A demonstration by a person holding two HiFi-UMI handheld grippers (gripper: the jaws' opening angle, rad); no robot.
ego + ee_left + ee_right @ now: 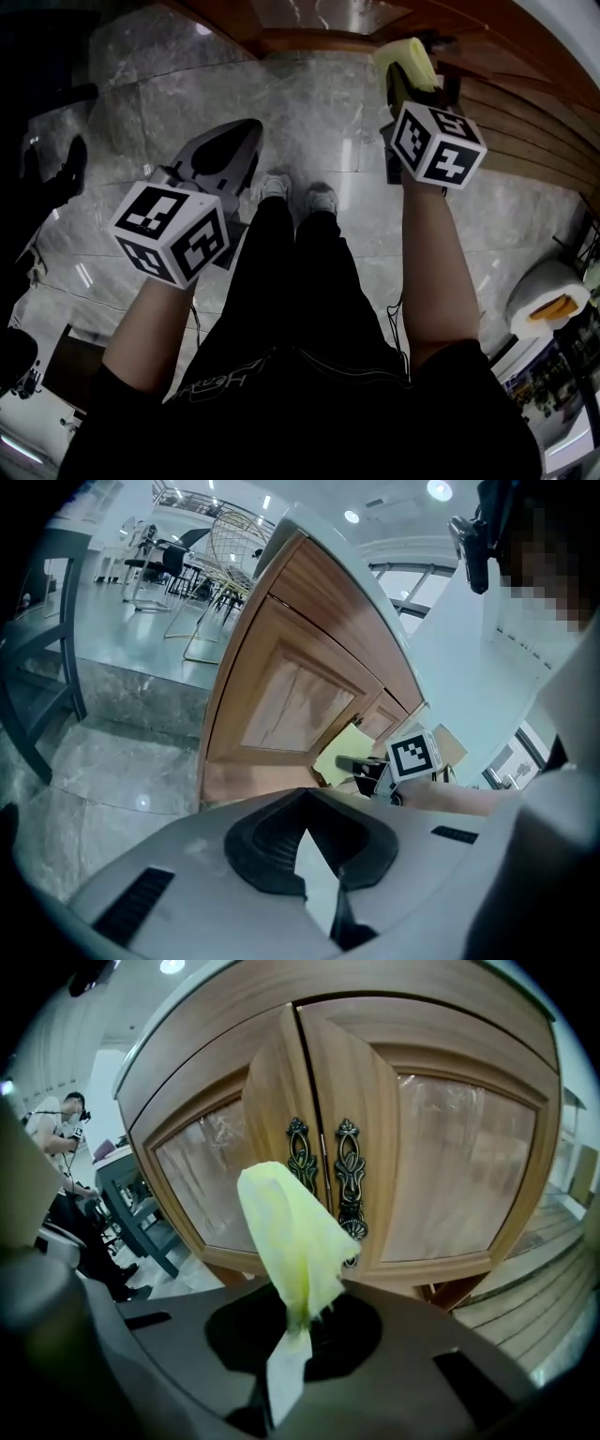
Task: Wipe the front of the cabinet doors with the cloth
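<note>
1. Jaws of the right gripper [298,1324] are clenched on the yellow cloth [291,1232], which stands up before the cabinet doors [375,1101], near their handles [349,1176].
2. The left gripper [309,850] has its jaws pressed together, empty.
3. Wiping seems barely begun; both door fronts likely remain.

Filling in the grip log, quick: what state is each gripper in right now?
Left gripper: closed, holding nothing.
Right gripper: closed on the yellow cloth.
</note>
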